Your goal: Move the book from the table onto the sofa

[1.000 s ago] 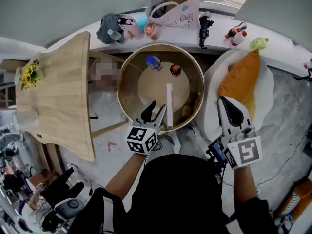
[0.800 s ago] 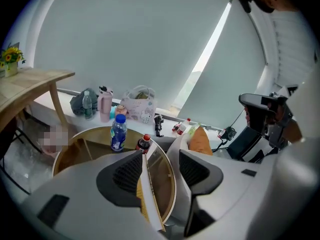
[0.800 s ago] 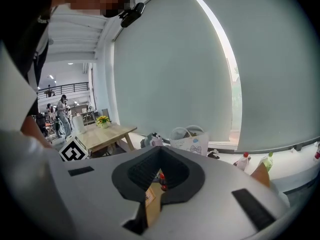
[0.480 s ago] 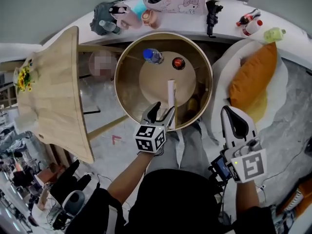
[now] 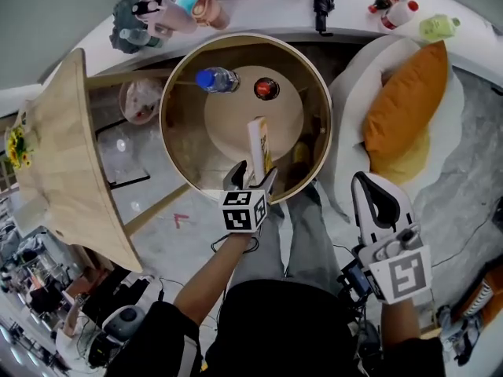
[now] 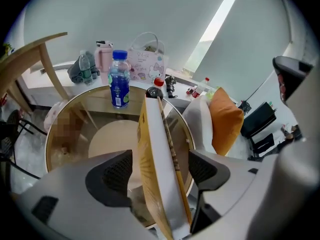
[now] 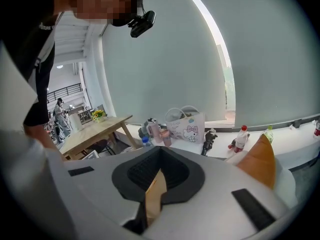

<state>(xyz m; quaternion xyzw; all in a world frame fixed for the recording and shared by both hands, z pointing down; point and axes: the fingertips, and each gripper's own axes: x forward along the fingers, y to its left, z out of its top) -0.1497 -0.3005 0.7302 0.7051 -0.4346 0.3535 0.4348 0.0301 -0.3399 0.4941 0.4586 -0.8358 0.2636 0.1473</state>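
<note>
I am at the grasping step. My left jaws (image 5: 253, 173) have just been opening and stand wide on either side of the book (image 5: 259, 141), with the pads clear of both covers. Next I must close squarely on its boards, then lift it toward the sofa (image 5: 351, 104). My right jaws (image 5: 371, 187) hang closed and empty. The book stands upright on the round glass desk (image 5: 167, 140): thin, yellow-covered, its pale page edge facing me.
</note>
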